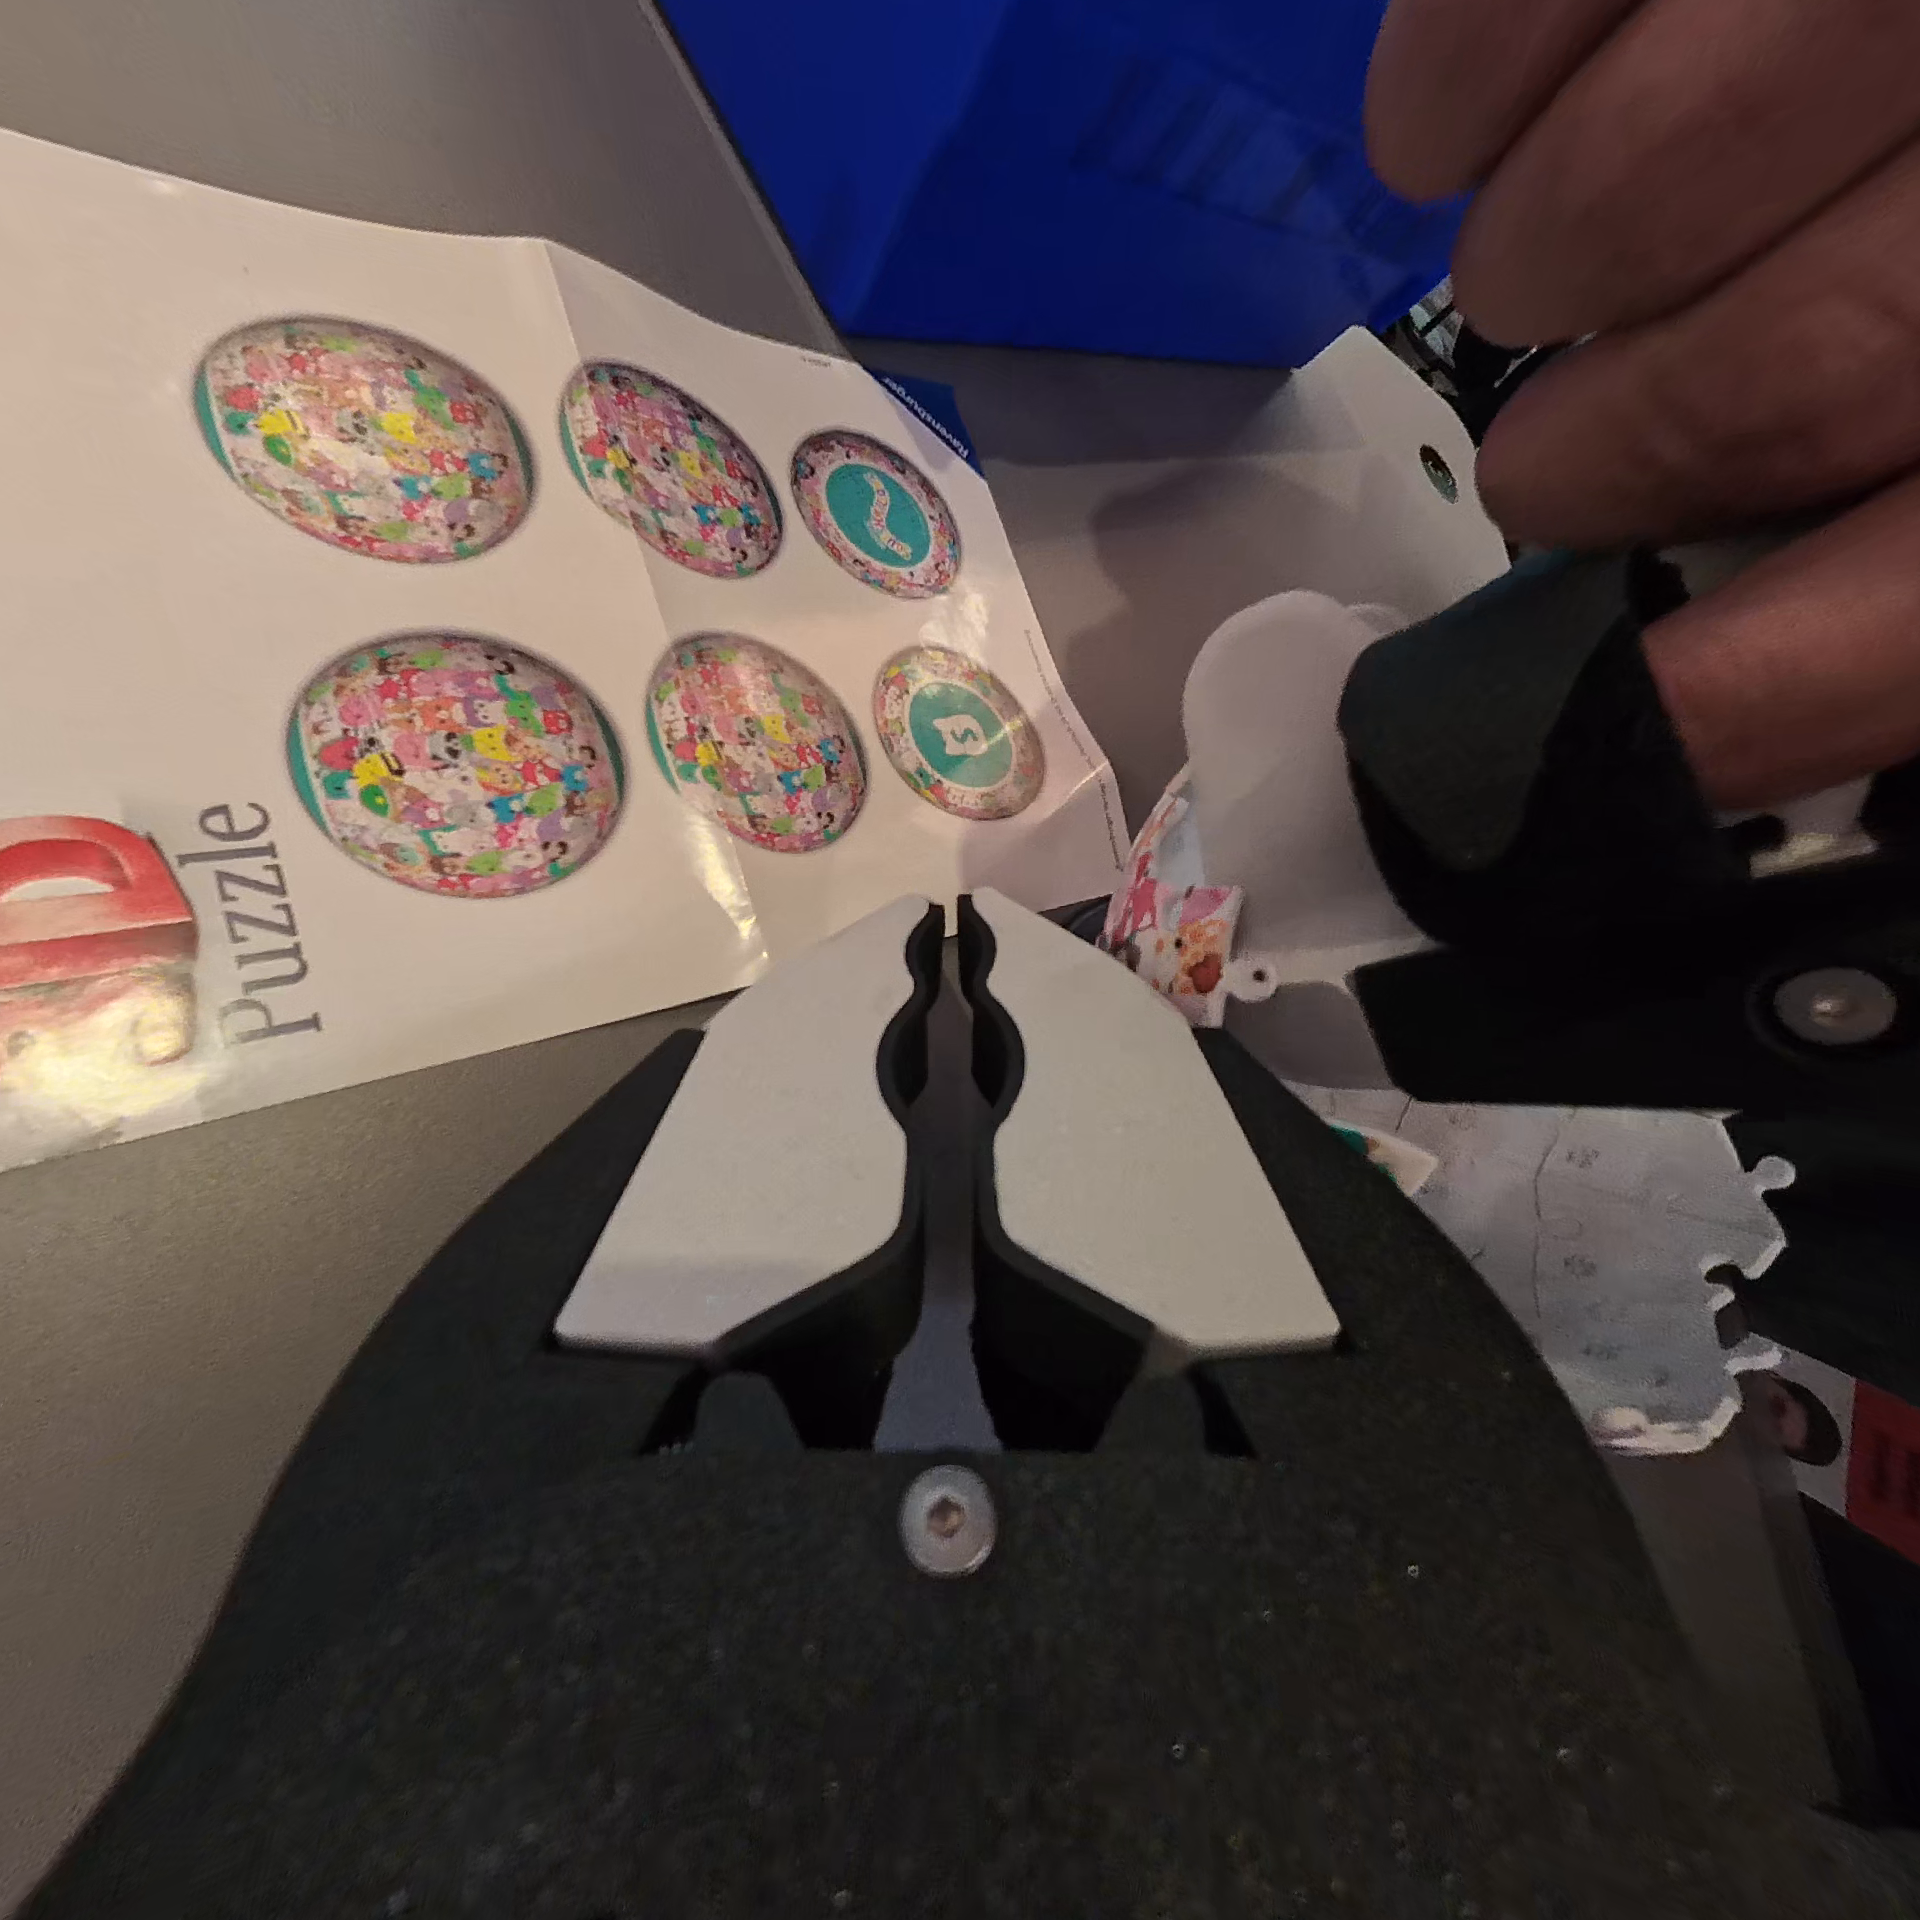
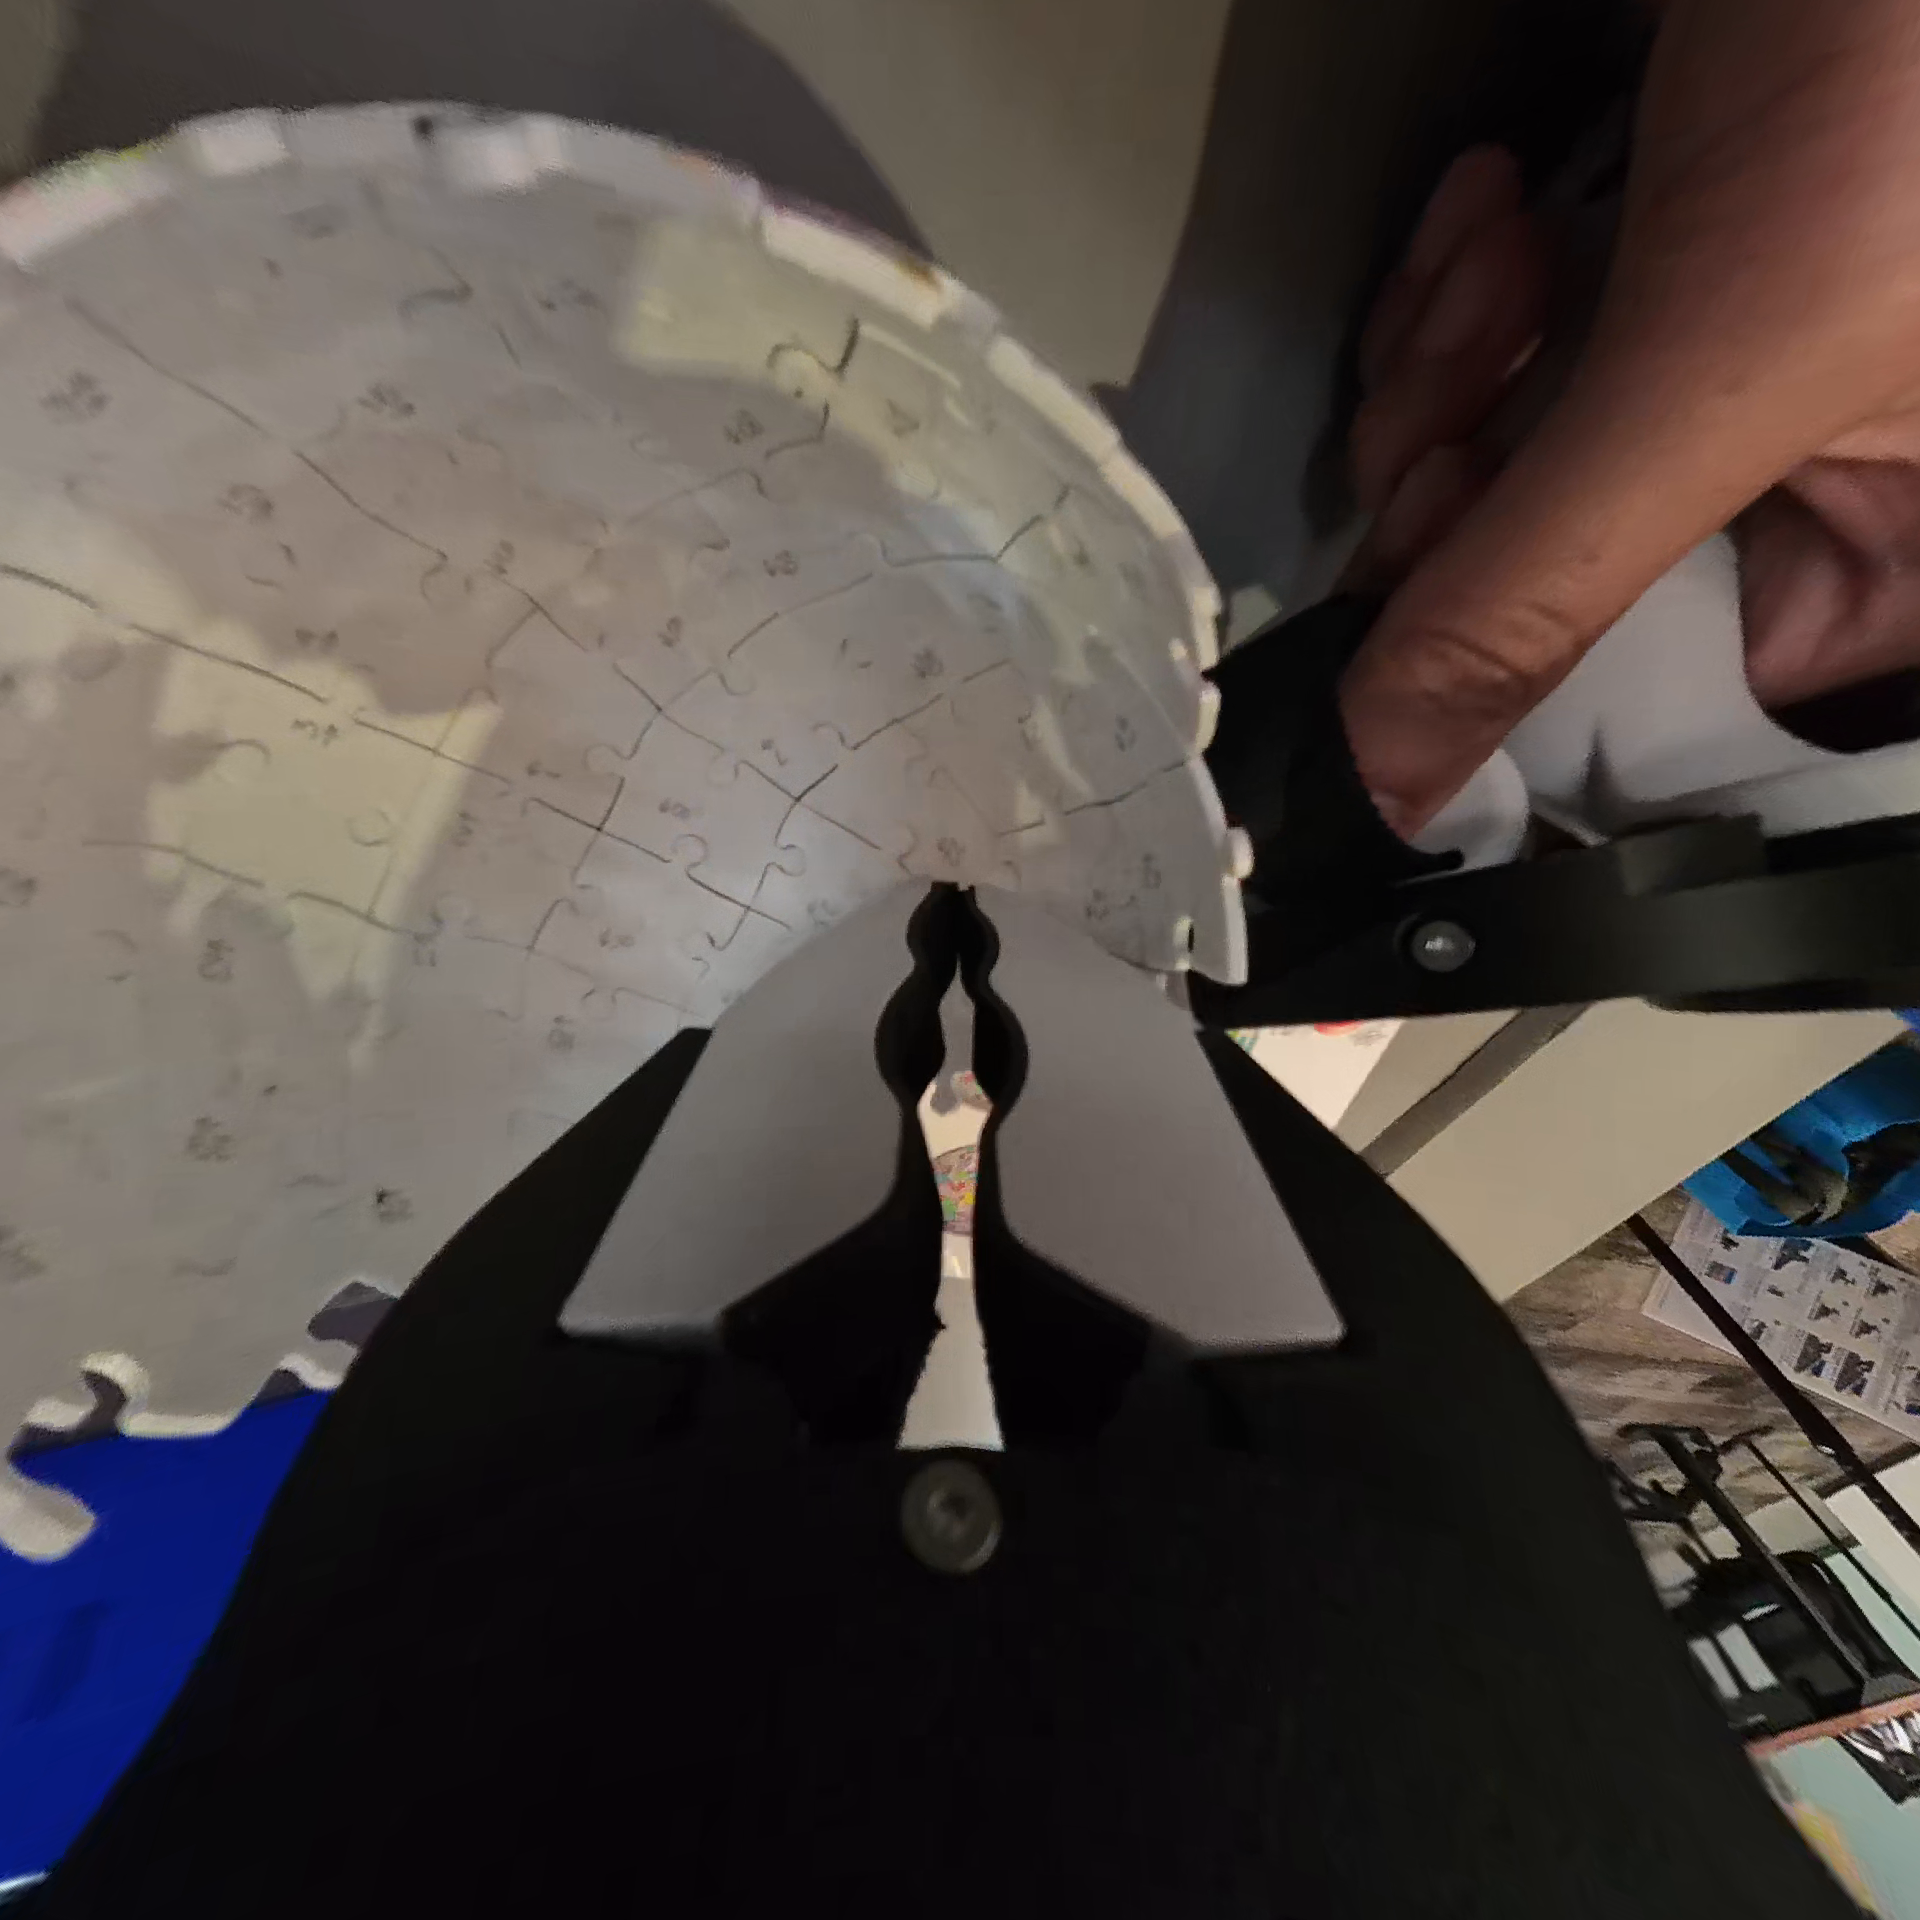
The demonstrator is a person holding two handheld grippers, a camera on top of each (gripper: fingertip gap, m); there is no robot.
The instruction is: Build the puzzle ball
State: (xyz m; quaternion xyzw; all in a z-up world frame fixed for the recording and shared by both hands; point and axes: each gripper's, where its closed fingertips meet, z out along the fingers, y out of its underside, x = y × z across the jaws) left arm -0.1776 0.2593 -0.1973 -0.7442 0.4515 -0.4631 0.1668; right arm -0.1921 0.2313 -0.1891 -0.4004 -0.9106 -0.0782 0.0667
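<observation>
The partly built puzzle ball (image 2: 520,582) is a curved shell of joined pieces, its white numbered inside facing the right wrist view. My right gripper (image 2: 951,896) is shut on the shell's rim. In the left wrist view the right gripper (image 1: 1195,914) pinches the shell's colourful edge (image 1: 1169,904), and the white inside (image 1: 1558,1247) shows lower right. My left gripper (image 1: 956,906) has its jaws nearly together with nothing between them, just left of that edge. Its black body (image 2: 1351,935) shows beside the shell's right rim, held by a hand (image 2: 1662,416).
A folded instruction sheet (image 1: 468,623) with pictures of the finished ball lies on the grey table (image 1: 208,1299) ahead of the left gripper. A blue box (image 1: 1039,156) stands behind it. A hand (image 1: 1714,364) holds the right gripper. Leaflets (image 2: 1818,1330) lie lower right. The tips of both grippers are at nearly the same place.
</observation>
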